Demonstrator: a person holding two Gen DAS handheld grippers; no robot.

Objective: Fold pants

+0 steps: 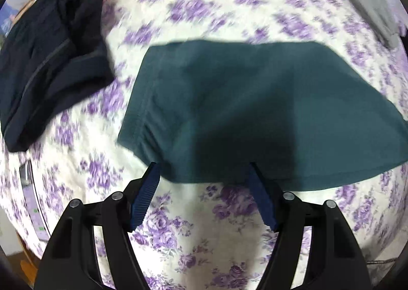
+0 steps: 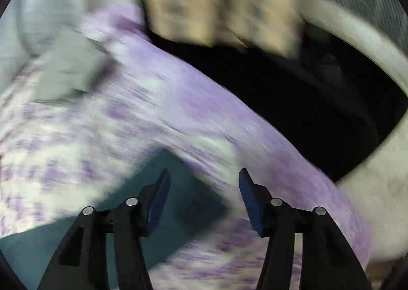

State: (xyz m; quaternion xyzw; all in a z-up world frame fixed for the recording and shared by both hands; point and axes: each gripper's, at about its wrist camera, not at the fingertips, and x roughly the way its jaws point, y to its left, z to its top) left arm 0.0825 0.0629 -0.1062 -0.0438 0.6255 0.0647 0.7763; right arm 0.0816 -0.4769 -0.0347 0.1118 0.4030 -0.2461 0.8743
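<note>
The teal pants (image 1: 255, 111) lie flat on the floral bed (image 1: 216, 17), filling the middle of the left wrist frame — long axis running left to right, the seamed end at the left. The left gripper (image 1: 204, 183) hangs at their near edge, fingers wide, holding nothing. In the blurred right view, the right gripper (image 2: 204, 188) is also spread wide over a teal corner (image 2: 178, 188) at bottom centre.
</note>
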